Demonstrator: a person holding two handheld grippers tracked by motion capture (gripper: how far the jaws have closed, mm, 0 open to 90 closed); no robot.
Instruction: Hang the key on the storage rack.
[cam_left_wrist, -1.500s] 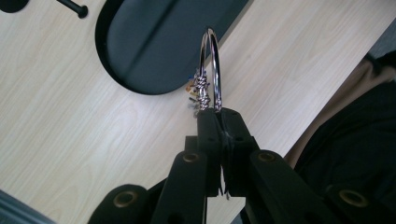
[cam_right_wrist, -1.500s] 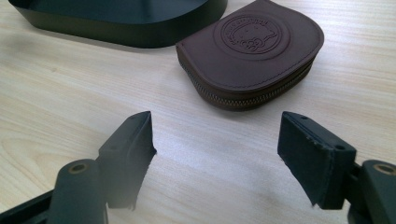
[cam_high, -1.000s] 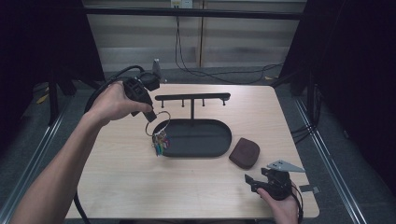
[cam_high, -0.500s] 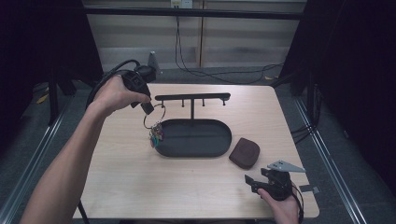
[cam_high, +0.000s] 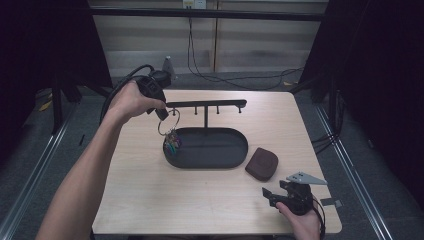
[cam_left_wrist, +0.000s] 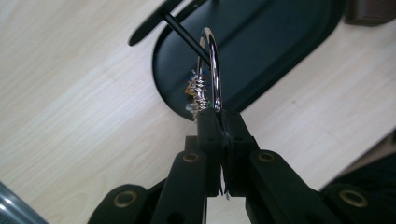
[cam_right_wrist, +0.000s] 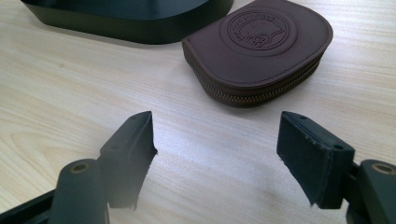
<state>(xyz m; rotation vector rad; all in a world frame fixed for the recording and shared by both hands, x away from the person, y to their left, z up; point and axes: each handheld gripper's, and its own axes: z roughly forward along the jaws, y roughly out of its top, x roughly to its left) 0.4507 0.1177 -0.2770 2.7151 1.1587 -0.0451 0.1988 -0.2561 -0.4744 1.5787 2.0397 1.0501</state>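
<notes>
A silver key ring (cam_high: 169, 122) with several small coloured keys (cam_high: 171, 145) hangs from my left gripper (cam_high: 162, 114), which is shut on the ring's top. The ring (cam_left_wrist: 215, 70) dangles just left of the black hook stand (cam_high: 205, 104) and over the left end of the black oval tray (cam_high: 210, 162). In the left gripper view my left gripper (cam_left_wrist: 219, 116) pinches the ring right beside a thin black rod of the stand (cam_left_wrist: 182, 35). My right gripper (cam_high: 270, 195) rests near the front right edge, open and empty. A brown leather pouch (cam_right_wrist: 261, 46) lies just ahead of my right gripper (cam_right_wrist: 217, 135).
The pouch (cam_high: 261, 163) sits on the light wooden table (cam_high: 140, 200) just right of the tray (cam_right_wrist: 126, 18). Cables trail over the back left corner and on the floor behind. Dark curtains flank the table.
My left hand has shifted slightly back and right toward the stand's bar, carrying the key ring. The right gripper has stayed still.
</notes>
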